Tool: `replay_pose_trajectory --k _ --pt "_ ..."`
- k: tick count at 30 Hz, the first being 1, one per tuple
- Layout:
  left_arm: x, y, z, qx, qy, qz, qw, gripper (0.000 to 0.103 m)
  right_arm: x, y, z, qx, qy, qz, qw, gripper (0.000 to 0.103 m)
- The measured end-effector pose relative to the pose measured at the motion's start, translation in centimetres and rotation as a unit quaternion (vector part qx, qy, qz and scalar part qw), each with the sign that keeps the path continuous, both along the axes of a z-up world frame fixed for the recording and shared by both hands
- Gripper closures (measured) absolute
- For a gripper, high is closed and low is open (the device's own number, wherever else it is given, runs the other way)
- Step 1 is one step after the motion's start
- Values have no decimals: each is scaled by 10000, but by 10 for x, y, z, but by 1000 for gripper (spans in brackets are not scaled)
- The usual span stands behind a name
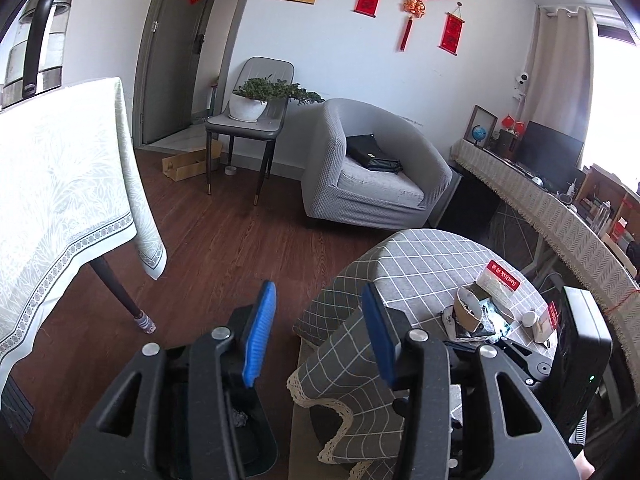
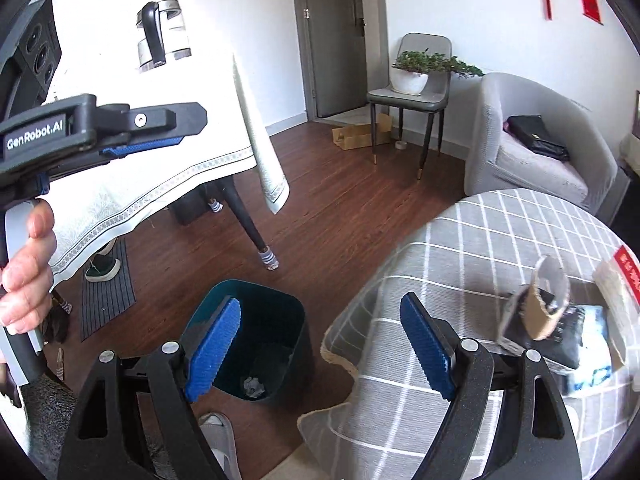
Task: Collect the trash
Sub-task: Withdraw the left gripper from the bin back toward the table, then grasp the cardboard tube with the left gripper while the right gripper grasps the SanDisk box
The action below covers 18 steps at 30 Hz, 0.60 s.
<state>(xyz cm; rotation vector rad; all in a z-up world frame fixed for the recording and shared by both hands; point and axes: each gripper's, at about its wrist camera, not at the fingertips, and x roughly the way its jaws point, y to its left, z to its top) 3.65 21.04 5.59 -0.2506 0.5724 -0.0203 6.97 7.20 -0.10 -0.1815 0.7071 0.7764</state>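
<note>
Trash, a torn brown cardboard sleeve [image 2: 546, 312] among dark wrappers, sits near the round grey checked tablecloth's [image 2: 480, 240] far side. My right tongs [image 2: 320, 350] gape empty over its edge; my left tongs [image 1: 318, 338] too. Open wood floor [image 2: 340, 208] surrounds the dark bin [image 2: 256, 344], whose crumpled wad [image 2: 254, 386] only my right view shows clearly.
</note>
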Motion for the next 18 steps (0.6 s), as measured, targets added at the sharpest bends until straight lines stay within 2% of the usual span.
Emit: replay_pose_trajectory --k 4,6,18 --pt "11 -31 -2 6 27 -202 9998 50 5 -42 5 42 -60 -342 9994 20" --pt "18 -46 -3 -65 33 -344 9994 45 5 -64 6 74 -66 -510 9987 20" --pt "58 -137 -27 -22 232 -991 9948 44 13 -187 3 2 -182 -1466 9890 20"
